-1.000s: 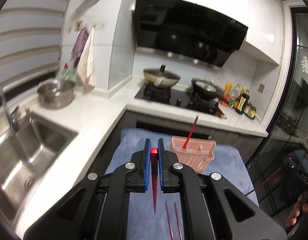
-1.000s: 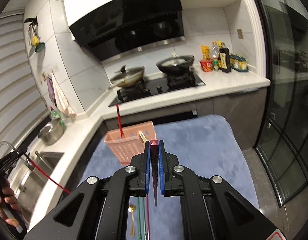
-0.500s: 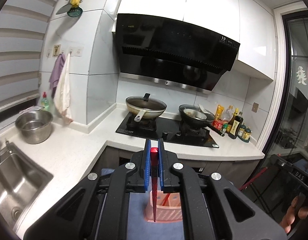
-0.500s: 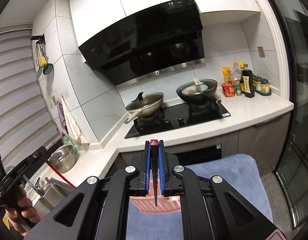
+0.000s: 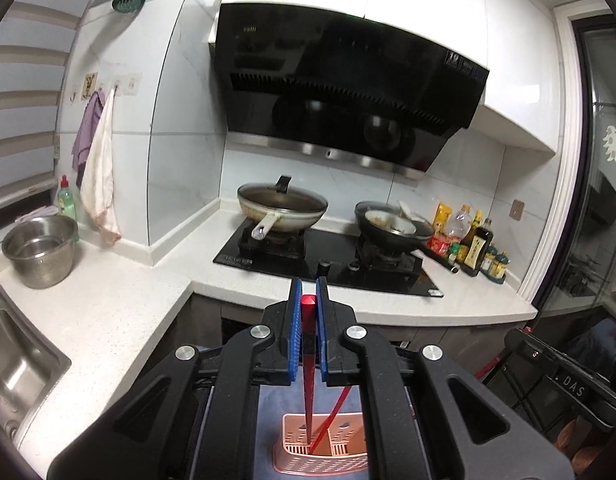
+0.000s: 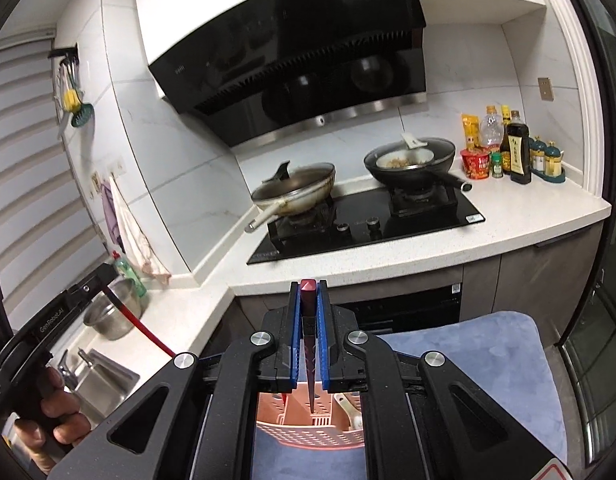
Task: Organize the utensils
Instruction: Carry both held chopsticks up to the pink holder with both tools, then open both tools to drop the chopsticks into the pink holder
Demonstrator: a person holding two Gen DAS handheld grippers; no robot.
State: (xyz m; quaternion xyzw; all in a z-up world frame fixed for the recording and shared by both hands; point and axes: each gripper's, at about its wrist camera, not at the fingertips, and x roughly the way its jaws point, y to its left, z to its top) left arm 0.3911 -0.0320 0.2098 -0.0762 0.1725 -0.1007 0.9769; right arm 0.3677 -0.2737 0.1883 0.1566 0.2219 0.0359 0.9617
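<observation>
Both tongs clamp slim tapered chopsticks — left tongs red, right tongs maroon — above the slotted pink plastic basket.

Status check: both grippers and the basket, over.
Left gripper shut on a red chopstick, tip over the pink utensil basket. Right gripper shut on a dark red chopstick, same basket. Nothing blocking.

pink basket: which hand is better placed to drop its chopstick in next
Left, probably. The left gripper holds its red chopstick with the tip already over a pink basket compartment. The right gripper's tip hangs near a divider.
</observation>
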